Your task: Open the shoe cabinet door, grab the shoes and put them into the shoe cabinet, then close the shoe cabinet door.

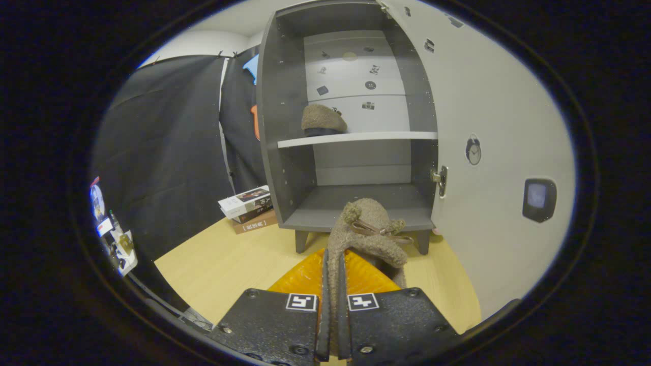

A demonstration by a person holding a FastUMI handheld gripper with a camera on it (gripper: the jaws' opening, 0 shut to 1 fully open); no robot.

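My gripper (pixel 333 264) is shut on the edge of a fuzzy brown shoe (pixel 368 231) with a brown lace bow, which hangs just ahead of the fingers above the wooden floor. Beyond it stands the grey shoe cabinet (pixel 285 152), its white door (pixel 488 127) swung open to the right. A second fuzzy brown shoe (pixel 322 119) rests on the cabinet's white middle shelf (pixel 376 136), at the left. The held shoe is level with the front of the bottom shelf (pixel 325 203), which lies bare.
A stack of books (pixel 248 203) lies on the wooden floor (pixel 224 264) left of the cabinet. Black cloth walls stand to the left. The open door has a metal hinge (pixel 440 179) at mid height and small stickers on its face.
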